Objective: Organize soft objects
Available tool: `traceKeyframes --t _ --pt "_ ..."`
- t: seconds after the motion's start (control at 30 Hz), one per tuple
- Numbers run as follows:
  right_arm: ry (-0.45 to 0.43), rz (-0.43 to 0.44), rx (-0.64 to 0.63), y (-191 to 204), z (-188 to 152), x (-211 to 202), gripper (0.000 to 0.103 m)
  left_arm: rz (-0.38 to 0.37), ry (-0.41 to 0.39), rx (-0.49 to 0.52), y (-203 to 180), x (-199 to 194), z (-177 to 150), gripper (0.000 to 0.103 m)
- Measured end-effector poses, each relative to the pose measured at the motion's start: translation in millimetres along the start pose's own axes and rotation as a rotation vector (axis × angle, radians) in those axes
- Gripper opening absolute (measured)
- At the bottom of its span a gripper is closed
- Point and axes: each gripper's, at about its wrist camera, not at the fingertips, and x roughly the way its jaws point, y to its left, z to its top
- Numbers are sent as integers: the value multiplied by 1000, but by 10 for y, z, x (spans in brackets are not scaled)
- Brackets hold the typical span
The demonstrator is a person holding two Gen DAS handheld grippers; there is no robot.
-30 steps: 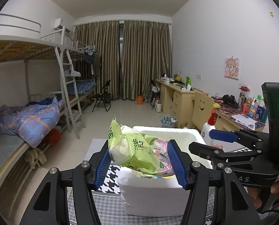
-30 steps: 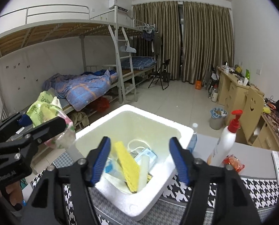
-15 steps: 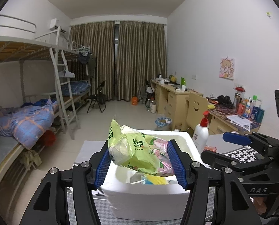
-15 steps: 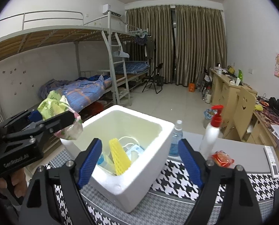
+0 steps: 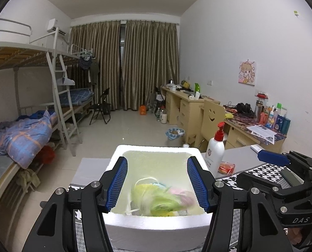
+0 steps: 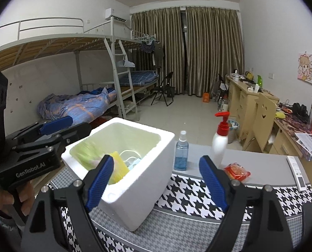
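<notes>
A white foam box (image 5: 156,229) stands on the houndstooth table; it also shows in the right wrist view (image 6: 135,191). A green and pink tissue pack (image 5: 162,199), blurred by motion, is inside the box, and shows as a green blur in the right wrist view (image 6: 86,151). A yellow sponge (image 6: 119,166) and white and blue items lie in the box too. My left gripper (image 5: 157,187) is open and empty above the box. My right gripper (image 6: 156,187) is open and empty, right of the box over the table.
On the grey table part stand a blue spray bottle (image 6: 181,153) and a white pump bottle with red top (image 6: 219,140). A red packet (image 6: 236,171) and a white remote (image 6: 297,172) lie nearby. Bunk beds stand left, desks right.
My left gripper opened and let go of the tissue pack, which dropped into the foam box. My right gripper drew back to the right and opened wider.
</notes>
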Motion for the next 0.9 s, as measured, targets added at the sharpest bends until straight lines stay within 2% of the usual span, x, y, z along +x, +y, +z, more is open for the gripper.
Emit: traceKeyframes --t 0.3,0.4,0.8,0.9 --pt "-3 -8 14 -86 -45 -37 87 9 5 2 -51 29 3 61" --pt "-4 -10 17 -112 -40 -47 87 20 11 3 -66 35 -10 69" --pt "-19 -5 27 -113 -49 -133 87 29 1 1 -70 -78 -56 77" --pt "-23 -4 29 -110 -55 -159 87 29 -1 0 -72 -119 -69 84"
